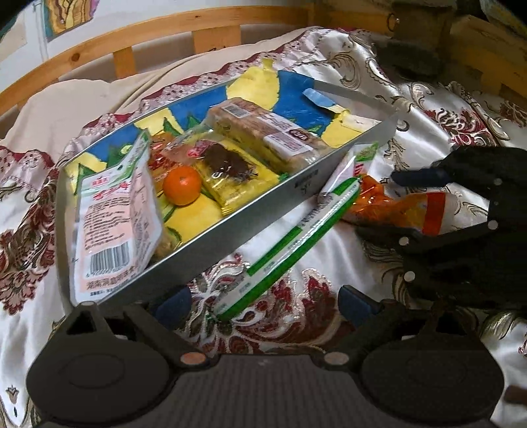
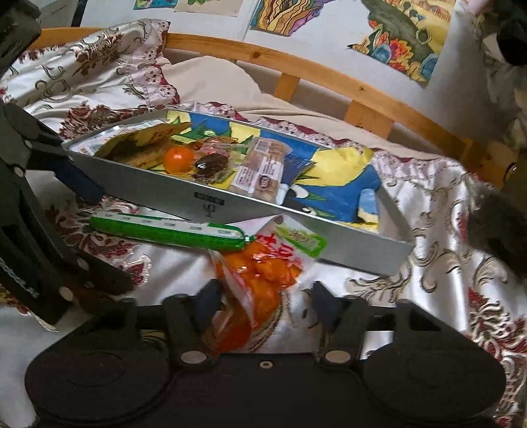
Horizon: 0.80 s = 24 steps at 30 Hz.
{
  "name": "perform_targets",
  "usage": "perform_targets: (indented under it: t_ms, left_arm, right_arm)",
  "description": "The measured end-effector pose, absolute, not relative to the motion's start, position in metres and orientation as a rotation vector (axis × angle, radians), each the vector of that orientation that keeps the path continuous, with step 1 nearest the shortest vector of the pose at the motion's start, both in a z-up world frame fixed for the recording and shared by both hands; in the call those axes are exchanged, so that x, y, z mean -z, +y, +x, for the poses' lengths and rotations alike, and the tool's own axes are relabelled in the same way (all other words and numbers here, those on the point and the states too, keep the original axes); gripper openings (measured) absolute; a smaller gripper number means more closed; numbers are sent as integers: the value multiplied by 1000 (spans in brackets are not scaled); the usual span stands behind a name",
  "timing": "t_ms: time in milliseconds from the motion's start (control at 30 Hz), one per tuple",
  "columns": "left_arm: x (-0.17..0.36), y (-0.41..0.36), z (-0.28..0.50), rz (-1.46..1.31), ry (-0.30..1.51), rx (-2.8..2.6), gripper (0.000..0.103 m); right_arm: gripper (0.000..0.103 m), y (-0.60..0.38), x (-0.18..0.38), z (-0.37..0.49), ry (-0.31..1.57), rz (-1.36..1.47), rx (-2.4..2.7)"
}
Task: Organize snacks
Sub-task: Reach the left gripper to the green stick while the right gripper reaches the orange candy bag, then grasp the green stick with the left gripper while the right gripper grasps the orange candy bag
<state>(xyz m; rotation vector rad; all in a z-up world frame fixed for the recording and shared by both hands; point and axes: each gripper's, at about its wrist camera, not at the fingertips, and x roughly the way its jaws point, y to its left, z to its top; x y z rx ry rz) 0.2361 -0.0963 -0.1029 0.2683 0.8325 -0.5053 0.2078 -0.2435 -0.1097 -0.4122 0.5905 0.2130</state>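
Note:
A grey metal tray [image 1: 250, 210] [image 2: 164, 194] with a blue and yellow liner sits on the bed. It holds an orange tangerine [image 1: 181, 185] [image 2: 178, 159], a yellow wrapped cake [image 1: 230, 171], a long biscuit pack [image 1: 273, 135] [image 2: 263, 168] and a pink-white packet [image 1: 115, 217]. A green sausage stick [image 1: 290, 240] [image 2: 168, 232] lies beside the tray. An orange snack bag [image 1: 395, 207] [image 2: 250, 286] lies next to it. My left gripper [image 1: 266, 299] is open around the sausage's near end. My right gripper [image 2: 263, 304] [image 1: 408, 204] is open around the orange bag.
The bed is covered by a white satin cloth [image 1: 329, 256] with red and gold flowers. A curved wooden headboard [image 1: 197, 29] [image 2: 362, 95] runs behind the tray. Paintings [image 2: 405, 36] hang on the wall. A dark furry object [image 2: 500, 224] lies at the right.

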Motion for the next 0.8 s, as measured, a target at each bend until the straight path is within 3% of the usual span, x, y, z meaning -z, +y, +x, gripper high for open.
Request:
perform_targets:
  t_ms: [67,433,800]
  left_arm:
    - [103,-98,238,271,843,512,93]
    - [102,-101,247,234,911,461,58]
    - [93,-104,234,215,996,492,57]
  right_arm:
    - [40,-243,109,208,601,-397,-236]
    - [36,-260,95,193,682,-268,-191]
    - [36,-271,84,163,764,-242,-171]
